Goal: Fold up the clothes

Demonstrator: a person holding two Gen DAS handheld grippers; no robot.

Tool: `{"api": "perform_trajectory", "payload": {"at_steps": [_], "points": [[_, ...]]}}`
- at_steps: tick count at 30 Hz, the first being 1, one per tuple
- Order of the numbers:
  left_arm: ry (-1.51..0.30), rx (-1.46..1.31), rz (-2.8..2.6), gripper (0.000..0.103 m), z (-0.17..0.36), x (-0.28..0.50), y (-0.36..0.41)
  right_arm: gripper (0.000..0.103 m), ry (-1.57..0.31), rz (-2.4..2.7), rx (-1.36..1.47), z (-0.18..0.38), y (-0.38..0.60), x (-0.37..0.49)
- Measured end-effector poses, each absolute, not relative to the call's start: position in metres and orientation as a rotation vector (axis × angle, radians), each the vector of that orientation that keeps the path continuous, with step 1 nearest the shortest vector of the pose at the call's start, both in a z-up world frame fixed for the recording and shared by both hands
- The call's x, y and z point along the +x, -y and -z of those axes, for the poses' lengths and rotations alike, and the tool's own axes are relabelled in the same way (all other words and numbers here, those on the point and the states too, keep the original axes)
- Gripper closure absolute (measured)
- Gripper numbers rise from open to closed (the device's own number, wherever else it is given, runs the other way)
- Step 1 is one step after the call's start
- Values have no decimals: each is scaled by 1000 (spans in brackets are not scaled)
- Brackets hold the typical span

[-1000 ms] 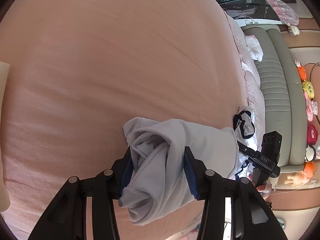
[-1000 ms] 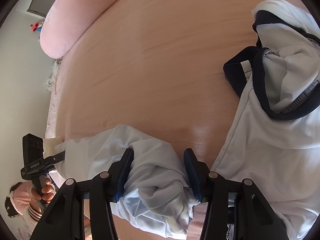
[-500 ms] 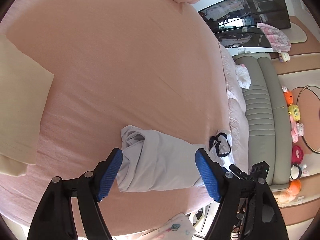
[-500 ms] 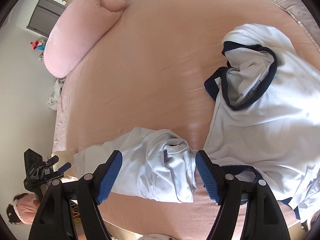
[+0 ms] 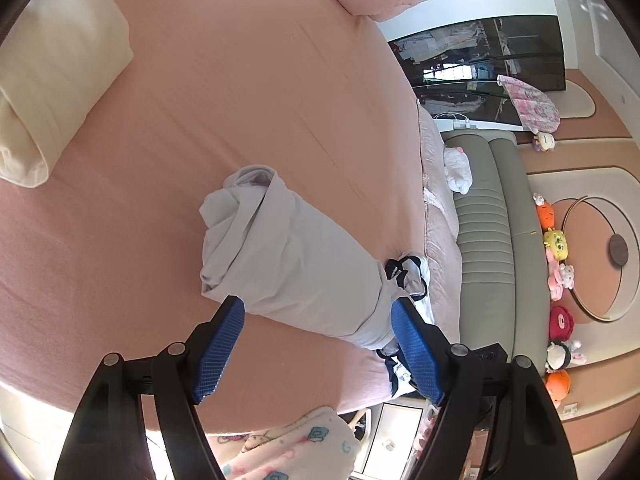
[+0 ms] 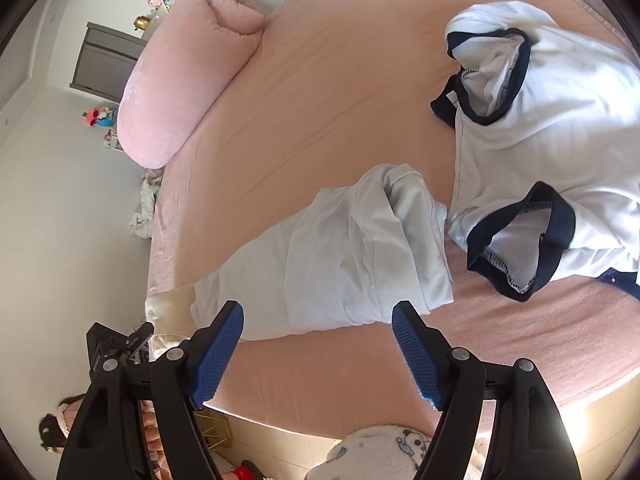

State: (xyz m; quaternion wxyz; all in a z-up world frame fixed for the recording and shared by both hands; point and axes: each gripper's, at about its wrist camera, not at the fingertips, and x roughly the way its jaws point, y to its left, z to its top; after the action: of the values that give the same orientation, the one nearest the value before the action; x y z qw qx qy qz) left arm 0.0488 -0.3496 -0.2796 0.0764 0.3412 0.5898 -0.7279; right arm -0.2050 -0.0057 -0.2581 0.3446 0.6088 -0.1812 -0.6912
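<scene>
— Where is the folded garment sitting?

— The pale grey folded garment (image 5: 296, 264) is lying on the pink bedsheet (image 5: 240, 92), near the bed's edge, just beside a white shirt with navy trim (image 6: 552, 128) that is spreading out crumpled to its right.

— Are the grippers holding anything?

— No. The left gripper (image 5: 318, 344) is hanging above the bundle with its blue-padded jaws spread wide and nothing between them. The right gripper (image 6: 318, 346) is hovering over the other end, jaws likewise released and clear of the cloth.

— What else is lying around?

— A cream pillow (image 5: 56, 80) is resting at the left; a pink bolster (image 6: 180, 80) is sitting at the far end of the bed. A grey padded bench (image 5: 488, 248) is standing alongside, with plush toys (image 5: 556, 240) lining the wall beyond.
</scene>
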Motion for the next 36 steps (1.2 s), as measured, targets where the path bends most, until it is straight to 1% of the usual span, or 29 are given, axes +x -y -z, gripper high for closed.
{"api": "perform_trajectory", "payload": {"at_steps": [5, 10, 14, 16, 17, 21, 22, 24, 27, 31, 32, 34, 35, 36], "points": [[-1835, 996, 2138, 28, 292, 57, 338, 26, 611, 1765, 1620, 279, 1, -193], [-1804, 1007, 2129, 28, 298, 62, 327, 26, 783, 1758, 1654, 299, -9, -187], [-1915, 964, 2086, 28, 312, 65, 323, 26, 842, 1762, 1686, 311, -13, -183], [-1965, 932, 2051, 25, 319, 68, 322, 26, 874, 1752, 1699, 317, -12, -180], [-1988, 920, 2031, 20, 323, 68, 322, 26, 892, 1747, 1706, 320, -11, -179], [-2086, 880, 1972, 20, 338, 69, 324, 25, 999, 1731, 1705, 333, -12, -176], [-2103, 867, 1965, 20, 340, 69, 325, 24, 1028, 1724, 1698, 336, -14, -176], [-2117, 850, 1955, 20, 345, 68, 327, 19, 1082, 1710, 1676, 341, -17, -176], [-2123, 835, 1953, 20, 350, 64, 329, 15, 1125, 1700, 1653, 348, -15, -179], [-2155, 801, 1926, 20, 357, 58, 331, 15, 1170, 1698, 1648, 355, -12, -184], [-2151, 796, 1926, 20, 358, 57, 331, 13, 1195, 1693, 1638, 357, -12, -185], [-2141, 785, 1941, 20, 357, 53, 332, 7, 1235, 1684, 1617, 359, -9, -188], [-2135, 780, 1949, 20, 356, 51, 332, 2, 1254, 1680, 1607, 360, -7, -189], [-2133, 775, 1951, 20, 356, 49, 332, 0, 1265, 1681, 1600, 360, -5, -191]]}}
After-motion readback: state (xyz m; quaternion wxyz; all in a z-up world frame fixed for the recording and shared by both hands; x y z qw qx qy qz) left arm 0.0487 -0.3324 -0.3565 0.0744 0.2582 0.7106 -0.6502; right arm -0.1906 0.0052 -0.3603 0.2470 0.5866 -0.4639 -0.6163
